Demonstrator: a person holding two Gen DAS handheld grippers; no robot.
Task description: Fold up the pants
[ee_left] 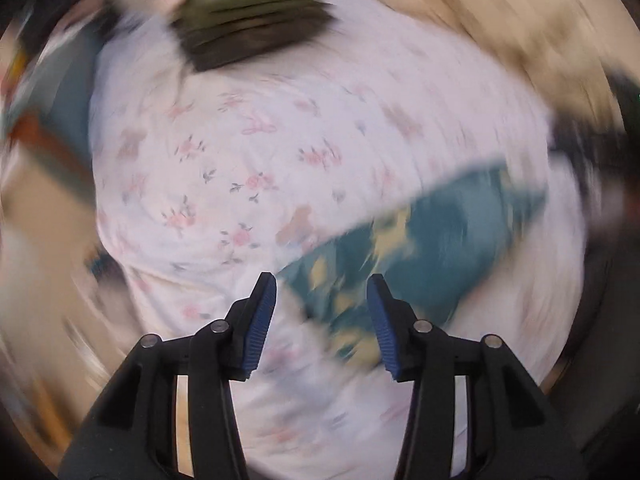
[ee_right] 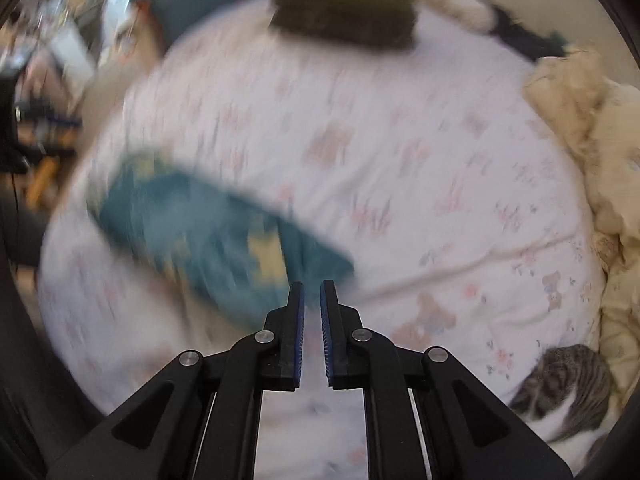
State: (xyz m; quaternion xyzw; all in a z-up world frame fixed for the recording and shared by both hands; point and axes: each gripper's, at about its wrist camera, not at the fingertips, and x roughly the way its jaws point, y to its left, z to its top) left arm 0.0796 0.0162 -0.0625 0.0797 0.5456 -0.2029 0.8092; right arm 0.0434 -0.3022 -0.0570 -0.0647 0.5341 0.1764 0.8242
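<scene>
Teal pants with a yellow print (ee_left: 424,240) lie as a folded band on a white floral bedsheet (ee_left: 248,152). Both views are motion-blurred. My left gripper (ee_left: 322,292) is open and empty, held above the near end of the pants. In the right wrist view the pants (ee_right: 208,240) lie to the left. My right gripper (ee_right: 312,292) has its jaws nearly together with a narrow gap and nothing between them, just off the pants' right end.
A stack of folded olive and dark clothes (ee_left: 256,20) (ee_right: 340,12) sits at the far side of the bed. A cream blanket (ee_right: 592,152) is heaped at the right. A tabby cat (ee_right: 568,388) lies at the near right. Room clutter (ee_right: 60,80) stands beyond the left edge.
</scene>
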